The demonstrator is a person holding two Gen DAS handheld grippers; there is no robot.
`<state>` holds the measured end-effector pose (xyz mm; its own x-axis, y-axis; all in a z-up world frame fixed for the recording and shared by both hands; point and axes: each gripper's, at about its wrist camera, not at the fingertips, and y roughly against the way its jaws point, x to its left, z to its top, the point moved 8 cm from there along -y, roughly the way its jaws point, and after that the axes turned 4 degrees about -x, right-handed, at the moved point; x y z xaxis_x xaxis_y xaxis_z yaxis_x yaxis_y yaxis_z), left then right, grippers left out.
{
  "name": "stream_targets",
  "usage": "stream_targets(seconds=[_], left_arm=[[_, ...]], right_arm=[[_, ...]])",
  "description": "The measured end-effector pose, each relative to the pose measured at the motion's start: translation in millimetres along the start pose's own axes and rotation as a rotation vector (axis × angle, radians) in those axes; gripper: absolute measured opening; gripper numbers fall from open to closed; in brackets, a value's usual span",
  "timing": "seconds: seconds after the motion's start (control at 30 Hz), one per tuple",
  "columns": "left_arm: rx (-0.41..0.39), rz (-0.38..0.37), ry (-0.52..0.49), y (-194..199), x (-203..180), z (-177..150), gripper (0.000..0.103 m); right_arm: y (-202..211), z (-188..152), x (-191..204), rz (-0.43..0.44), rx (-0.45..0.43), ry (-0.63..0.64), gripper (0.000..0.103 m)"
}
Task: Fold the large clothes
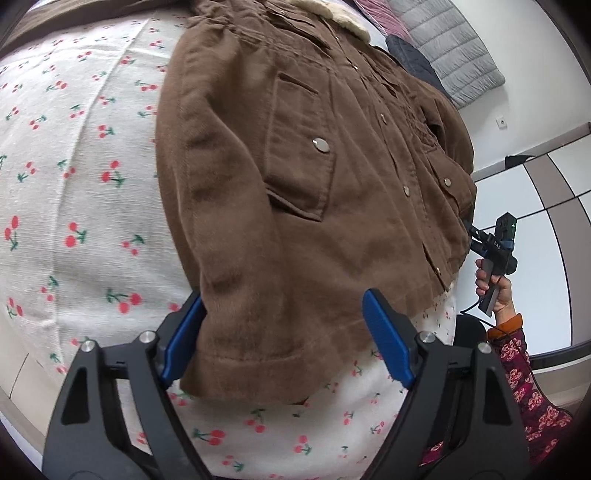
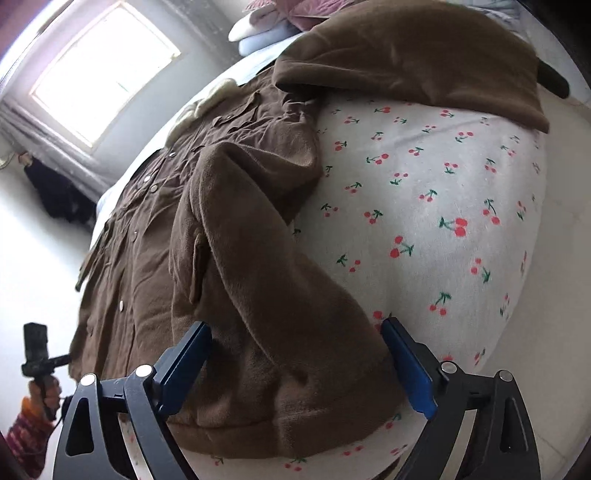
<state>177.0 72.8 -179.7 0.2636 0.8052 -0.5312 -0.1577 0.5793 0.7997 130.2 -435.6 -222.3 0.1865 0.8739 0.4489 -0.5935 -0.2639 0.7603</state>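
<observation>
A brown corduroy jacket (image 1: 295, 147) with snap buttons and a cream fleece collar lies face up on a cherry-print bed sheet (image 1: 74, 184). In the left wrist view my left gripper (image 1: 282, 299) is open, its blue fingers (image 1: 184, 339) straddling one sleeve cuff (image 1: 258, 354) that lies flat on the sheet. In the right wrist view the jacket (image 2: 147, 240) stretches away, and my right gripper (image 2: 297, 325) stands open astride the other sleeve cuff (image 2: 288, 417). Each gripper shows small in the other's view: the right gripper (image 1: 476, 236) at the jacket's hem, the left gripper (image 2: 62, 360) at far left.
Another brown garment (image 2: 406, 55) lies at the far end of the cherry-print sheet (image 2: 424, 184). A grey quilted piece (image 1: 450, 44) and pale folded items (image 2: 258, 29) lie beyond the collar. A window (image 2: 99, 70) and dark clothing (image 2: 55, 192) stand past the bed. A patterned sleeve (image 1: 524, 387) holds the right gripper.
</observation>
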Motion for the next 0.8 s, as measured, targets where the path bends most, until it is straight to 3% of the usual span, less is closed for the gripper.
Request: stream_targets(seconds=[0.07,0.13,0.17,0.3,0.43,0.63,0.8], left_arm=[[0.014,-0.006,-0.002,-1.2,-4.7,-2.9,0.074],[0.032,0.011,-0.032,-4.6,-14.4,-8.3,0.058],[0.040,0.039,-0.040,-7.1,-15.9,-11.0,0.047],[0.019,0.125,-0.020,-3.8,-14.7,-9.8,0.028],[-0.072,0.120,0.015,33.2,-24.0,5.0,0.023],[-0.212,0.097,0.054,106.8,-40.1,29.8,0.015],[-0.190,0.110,0.082,126.0,-23.9,18.1,0.014]], right_arm=[[0.4,-5.5,9.2,-0.009,0.027,0.003,0.093],[1.1,-12.3,17.3,-0.011,0.049,0.008,0.086],[1.8,-15.4,21.2,-0.021,0.058,0.011,0.078],[12.5,-25.2,21.2,0.022,0.063,-0.087,0.032],[32.6,-26.6,35.1,0.012,0.008,-0.107,0.025],[100.9,-12.4,84.4,0.134,-0.125,-0.119,0.021],[126.1,-16.2,88.2,0.154,-0.136,-0.147,0.018]])
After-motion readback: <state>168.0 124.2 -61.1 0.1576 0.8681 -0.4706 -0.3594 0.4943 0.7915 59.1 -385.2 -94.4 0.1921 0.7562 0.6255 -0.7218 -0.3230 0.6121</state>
